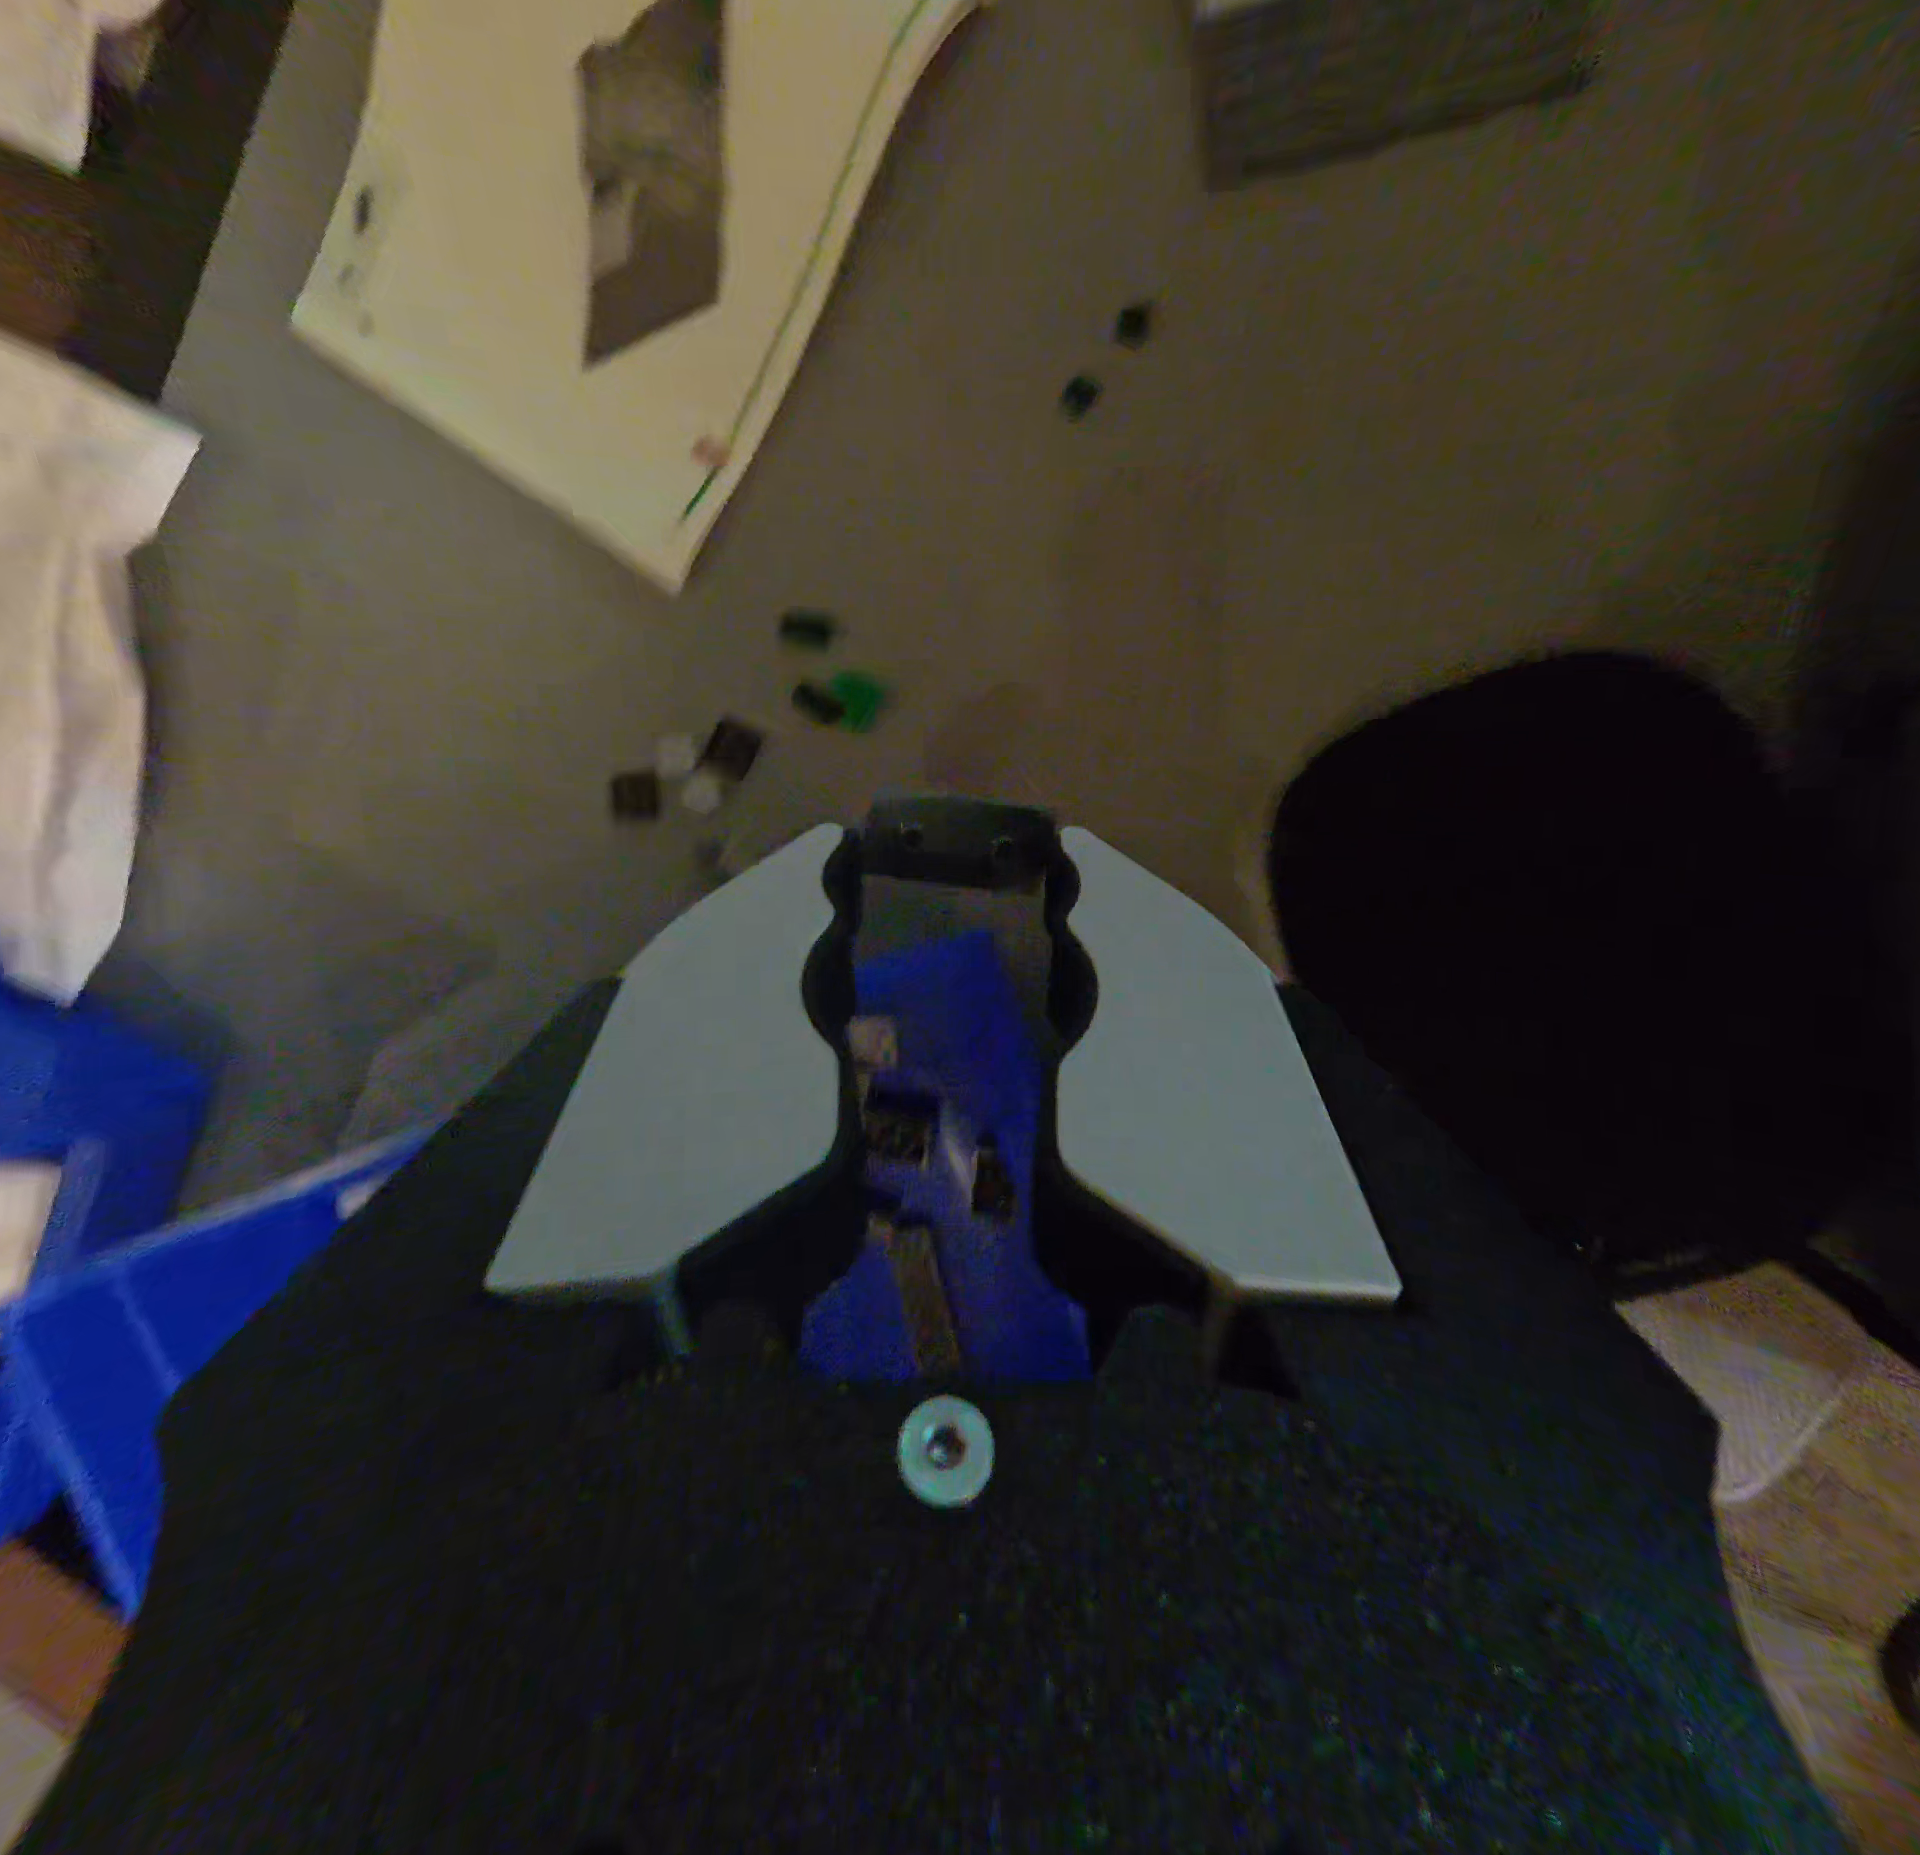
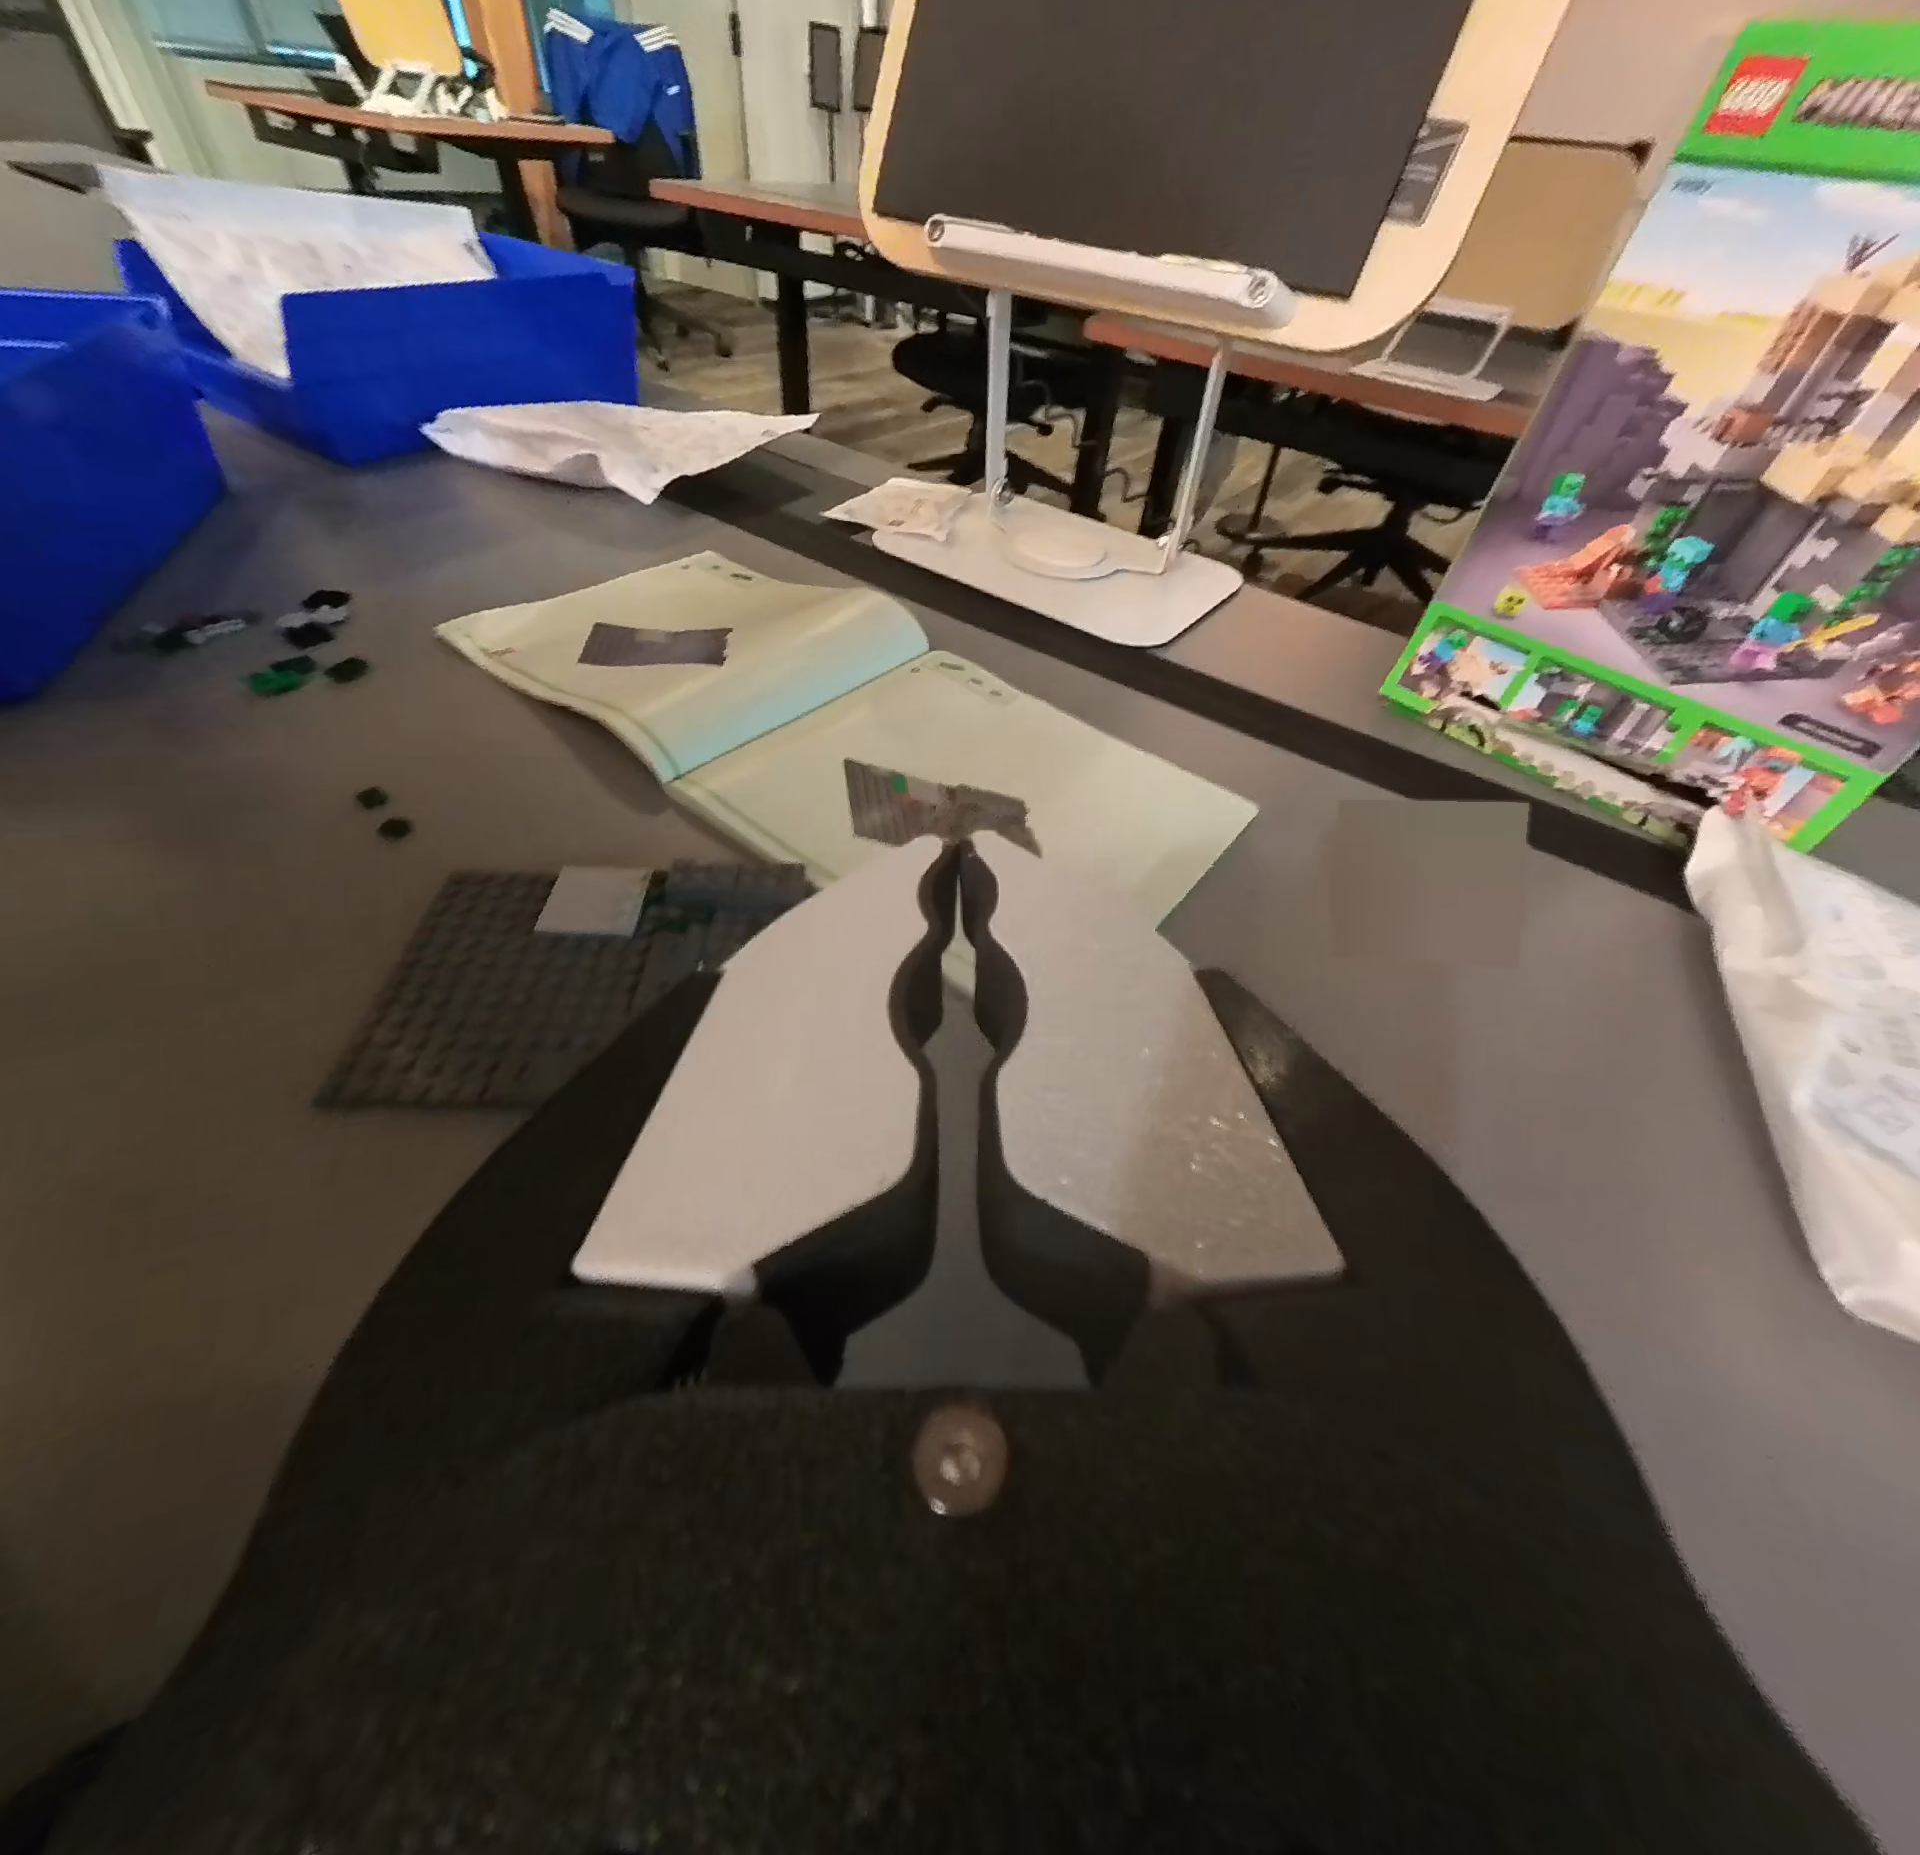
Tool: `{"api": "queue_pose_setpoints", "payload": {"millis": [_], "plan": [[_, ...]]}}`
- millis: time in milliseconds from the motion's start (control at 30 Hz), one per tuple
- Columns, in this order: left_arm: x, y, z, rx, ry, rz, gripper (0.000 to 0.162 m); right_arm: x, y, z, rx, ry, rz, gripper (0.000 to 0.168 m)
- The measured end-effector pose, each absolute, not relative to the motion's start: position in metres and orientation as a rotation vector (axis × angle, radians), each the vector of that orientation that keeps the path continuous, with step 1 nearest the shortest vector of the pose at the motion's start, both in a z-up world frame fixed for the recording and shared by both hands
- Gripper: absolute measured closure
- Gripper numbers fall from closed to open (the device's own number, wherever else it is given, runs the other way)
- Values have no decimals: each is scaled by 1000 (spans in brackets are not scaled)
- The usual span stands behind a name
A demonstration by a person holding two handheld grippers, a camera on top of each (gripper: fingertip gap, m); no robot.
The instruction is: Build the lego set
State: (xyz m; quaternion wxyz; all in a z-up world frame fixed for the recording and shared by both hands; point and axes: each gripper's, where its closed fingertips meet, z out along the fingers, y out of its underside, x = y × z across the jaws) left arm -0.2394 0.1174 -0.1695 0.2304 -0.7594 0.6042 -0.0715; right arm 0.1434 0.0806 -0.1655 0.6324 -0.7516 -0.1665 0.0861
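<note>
In the left wrist view my left gripper (image 1: 956,855) is shut on a dark lego piece (image 1: 951,844) held between its fingertips, above a blue bin (image 1: 935,984) that shows through the gap between the fingers. Loose black, white and green pieces (image 1: 727,756) lie on the grey table beyond. In the right wrist view my right gripper (image 2: 961,855) is shut and empty, over the open instruction booklet (image 2: 790,683). A grey baseplate (image 2: 488,995) with a light grey tile (image 2: 597,901) lies left of it.
Blue bins (image 2: 447,351) stand at the far left, with loose pieces (image 2: 296,647) in front. The lego box (image 2: 1683,517) stands at the right, a white paper bag (image 2: 1839,1078) below it. A screen on a stand (image 2: 1101,558) is at the back. A black chair (image 1: 1538,953) is beside the table.
</note>
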Motion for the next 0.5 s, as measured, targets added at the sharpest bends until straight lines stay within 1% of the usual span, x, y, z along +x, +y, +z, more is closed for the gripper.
{"api": "queue_pose_setpoints", "payload": {"millis": [33,300,500], "plan": [[-223,113,-173,-2068,1696,-223,128,144,79,-167,-1723,-384,205,168],[-113,91,-224,-1993,1934,-390,129,141,71,-177,-1727,-388,272,168],[-79,89,-265,-2012,2074,-351,129,134,67,-177,-1709,-416,297,168]]}}
